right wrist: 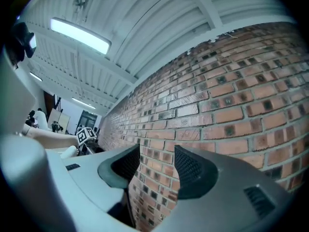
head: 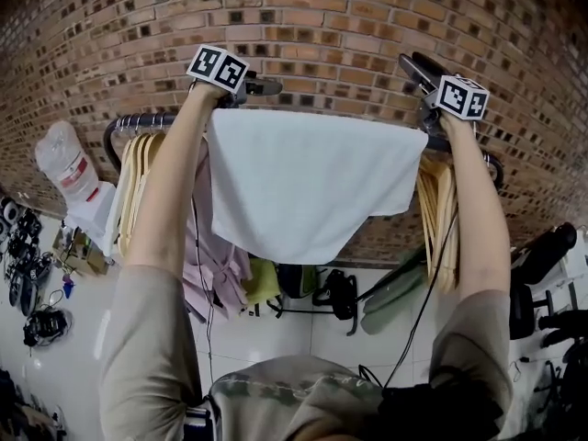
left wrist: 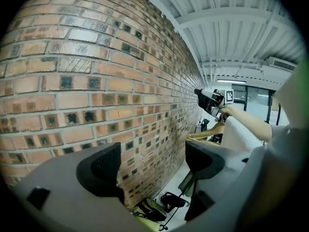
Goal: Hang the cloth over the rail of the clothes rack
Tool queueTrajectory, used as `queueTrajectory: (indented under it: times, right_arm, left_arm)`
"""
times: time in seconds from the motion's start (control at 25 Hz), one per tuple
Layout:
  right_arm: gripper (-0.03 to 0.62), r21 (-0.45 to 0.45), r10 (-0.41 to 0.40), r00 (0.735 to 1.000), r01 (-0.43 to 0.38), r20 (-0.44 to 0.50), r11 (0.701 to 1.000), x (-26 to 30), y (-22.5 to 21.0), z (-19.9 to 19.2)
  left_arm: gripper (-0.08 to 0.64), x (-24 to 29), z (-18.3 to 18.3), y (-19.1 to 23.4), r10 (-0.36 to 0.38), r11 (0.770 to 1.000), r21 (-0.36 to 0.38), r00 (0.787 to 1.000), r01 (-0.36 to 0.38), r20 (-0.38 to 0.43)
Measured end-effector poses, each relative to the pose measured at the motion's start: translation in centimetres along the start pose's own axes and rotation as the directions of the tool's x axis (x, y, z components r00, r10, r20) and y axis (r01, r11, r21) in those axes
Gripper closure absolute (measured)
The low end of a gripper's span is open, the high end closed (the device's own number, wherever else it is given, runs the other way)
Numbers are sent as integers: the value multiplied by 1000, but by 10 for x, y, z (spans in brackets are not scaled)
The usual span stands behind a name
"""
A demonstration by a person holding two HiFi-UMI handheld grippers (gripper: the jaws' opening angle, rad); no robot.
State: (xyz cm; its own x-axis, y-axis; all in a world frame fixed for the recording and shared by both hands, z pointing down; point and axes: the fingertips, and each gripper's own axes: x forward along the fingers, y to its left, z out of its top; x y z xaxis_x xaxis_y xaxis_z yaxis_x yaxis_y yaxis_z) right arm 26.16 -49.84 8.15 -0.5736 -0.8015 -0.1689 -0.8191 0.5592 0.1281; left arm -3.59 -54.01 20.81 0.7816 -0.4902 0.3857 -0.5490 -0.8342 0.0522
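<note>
Cloth (head: pixel 312 186) is draped over the rail (head: pixel 138 120), fingers of left gripper (left wrist: pixel 154 163) and right gripper (right wrist: pixel 158 167) released and empty; it could be pulled off if snagged during withdrawal or hung unevenly.

Rack rail (head: pixel 138 120) w/ white cloth (head: pixel 303 186) draped over, hangers (head: pixel 134 186) alongside

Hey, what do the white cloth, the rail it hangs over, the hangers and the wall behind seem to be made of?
The white cloth looks like soft matte fabric, judging by its drape; the weave is too fine to tell. The rail is probably metal: dark, with a glossy sheen. The hangers seem to be pale, smooth wood. The wall is red-brown brick with grey mortar joints.
</note>
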Motion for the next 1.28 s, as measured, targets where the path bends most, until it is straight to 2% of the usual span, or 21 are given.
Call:
queueTrajectory:
  times: [0.12,0.24,0.4,0.56,0.68,0.8,0.96,1.08,1.28]
  right_arm:
    - [368,5,-14,1000,14,19,1000,-2,-1,7]
    - [368,-44,-27,999,28,30,999,-6,6,20]
    - [368,-88,-16,992,27,127,996,-22,24,68]
    - [368,-23,48,988,-45,150,999,-58,55,103]
    - [368,26,101,980,-107,173,994,-96,84,107]
    - [368,116,124,983,-141,137,983,-133,121,72]
    - [368,92,193,981,-192,-7,977,-159,179,-8]
    - [368,97,173,982,-166,-71,981,-172,186,-51]
    - [368,266,117,991,-96,-65,959,-176,176,-103]
  left_arm:
    - [143,0,1,-2,-9,1000,9,1000,9,1]
    - [143,2,2,-5,-25,1000,8,1000,25,10]
    - [143,2,2,-6,-34,999,12,999,34,8]
    - [143,0,1,-5,-45,999,17,999,45,12]
    - [143,-1,0,-9,-58,998,19,998,58,8]
    - [143,2,0,-13,-67,997,26,998,67,1]
    - [143,1,2,-10,-50,998,29,999,50,0]
    - [143,3,1,-14,-62,998,30,998,62,-9]
    - [143,3,-2,-18,-89,995,33,996,90,-11]
